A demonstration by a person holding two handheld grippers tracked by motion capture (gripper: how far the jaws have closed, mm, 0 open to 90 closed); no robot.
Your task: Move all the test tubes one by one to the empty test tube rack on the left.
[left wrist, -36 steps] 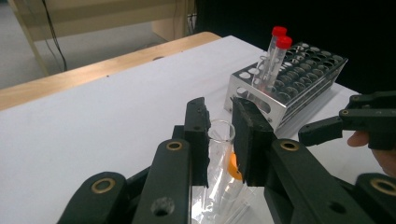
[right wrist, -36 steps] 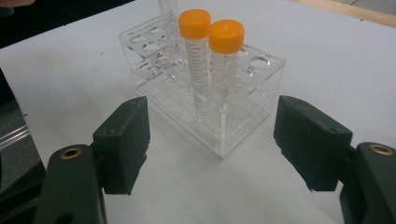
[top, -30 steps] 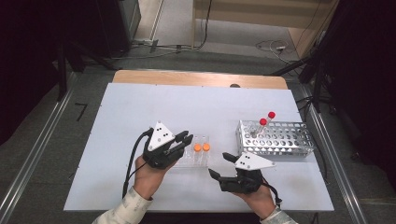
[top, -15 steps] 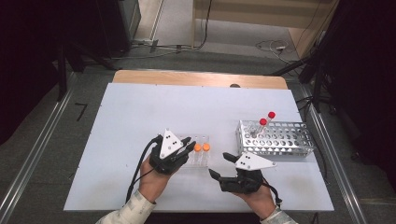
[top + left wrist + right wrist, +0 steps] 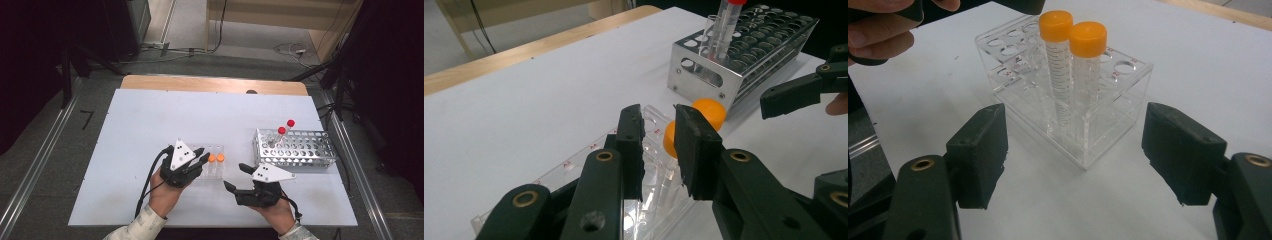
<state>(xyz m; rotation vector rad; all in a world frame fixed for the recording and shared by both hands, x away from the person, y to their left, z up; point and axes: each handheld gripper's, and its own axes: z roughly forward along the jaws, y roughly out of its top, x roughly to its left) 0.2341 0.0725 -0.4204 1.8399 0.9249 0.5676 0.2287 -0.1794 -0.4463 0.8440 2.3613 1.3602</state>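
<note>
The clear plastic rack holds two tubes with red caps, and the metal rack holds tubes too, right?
Not quite. The two tubes in the clear plastic rack have orange caps, not red, as the right gripper view shows plainly. The red caps belong to the tubes standing in the metal rack, seen in the high view. The rest is right.

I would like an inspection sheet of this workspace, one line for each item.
Surface: white table, bare apart from the racks.
Job's things: clear rack with two orange-capped tubes; metal rack with two red-capped tubes.
Clutter: nothing seen.
Grippers: left tongs nearly closed over the clear rack's end, contact unclear; right tongs wide open, aimed at the clear rack.
Cables: black cable trails from the left tongs; loose floor cables lie beyond the table.
Surroundings: wooden board at the far edge, grey floor.
</note>
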